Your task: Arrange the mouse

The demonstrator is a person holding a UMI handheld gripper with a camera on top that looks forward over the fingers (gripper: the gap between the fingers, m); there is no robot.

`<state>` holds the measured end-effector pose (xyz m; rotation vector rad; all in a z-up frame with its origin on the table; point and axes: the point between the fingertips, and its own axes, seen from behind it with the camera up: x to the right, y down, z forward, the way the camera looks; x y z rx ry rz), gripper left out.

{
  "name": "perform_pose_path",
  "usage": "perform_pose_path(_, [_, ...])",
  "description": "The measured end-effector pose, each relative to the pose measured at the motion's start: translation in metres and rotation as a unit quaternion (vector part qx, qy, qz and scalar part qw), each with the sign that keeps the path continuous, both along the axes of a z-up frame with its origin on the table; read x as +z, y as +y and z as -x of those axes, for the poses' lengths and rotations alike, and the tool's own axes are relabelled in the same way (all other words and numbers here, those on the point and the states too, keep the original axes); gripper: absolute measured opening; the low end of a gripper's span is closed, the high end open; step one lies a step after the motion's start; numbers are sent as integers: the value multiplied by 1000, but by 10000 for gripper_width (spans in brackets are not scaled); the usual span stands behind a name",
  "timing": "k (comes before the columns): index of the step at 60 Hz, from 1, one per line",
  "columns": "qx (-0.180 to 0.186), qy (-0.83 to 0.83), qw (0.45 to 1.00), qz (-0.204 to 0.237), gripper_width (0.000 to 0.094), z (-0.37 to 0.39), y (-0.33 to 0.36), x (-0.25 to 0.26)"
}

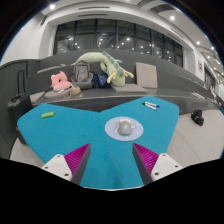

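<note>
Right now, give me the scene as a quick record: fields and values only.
surface: teal table
mouse: grey mouse, on a pale round mat, just ahead of the tool, untouched
tool: tool, fingers open, nothing between them
small items: teal marker left of the mouse; blue pen beyond it
background: sofa with pink cloth and a green stuffed toy
</note>
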<state>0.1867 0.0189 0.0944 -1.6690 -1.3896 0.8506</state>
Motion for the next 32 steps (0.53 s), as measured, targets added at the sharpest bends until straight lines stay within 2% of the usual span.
perform_pose_path(4, [2,-9,1000,8,850,-20,-14,-11])
perform_pose_path(11, [0,-16,1000,-5,851,-40,-22,-19])
perform_pose_path(32, [12,2,999,-32,850,-50,-39,-7])
